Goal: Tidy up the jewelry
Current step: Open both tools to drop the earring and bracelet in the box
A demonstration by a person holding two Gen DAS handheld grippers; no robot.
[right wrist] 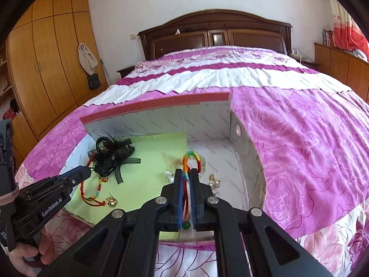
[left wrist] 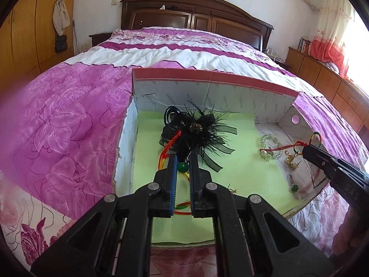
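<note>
On the bed, a cardboard box lined with pale green paper holds the jewelry. The left hand-held gripper is clenched on a braided red-orange cord bracelet with a green bead, beside a feathery black hair clip at far left. The right hand-held gripper is clenched on a second rainbow cord bracelet — above clear glassy beads at right.

Bedroom: bed with pink quilt, dark headboard far, wardrobe left, sunlit curtain right.

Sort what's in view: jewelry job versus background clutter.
Job:
left gripper
right gripper
two rainbow cord bracelets
clear bead bracelet
gold earrings
black feather hair clip
white cardboard box

Background:
wooden headboard
beige hanging bag
</note>
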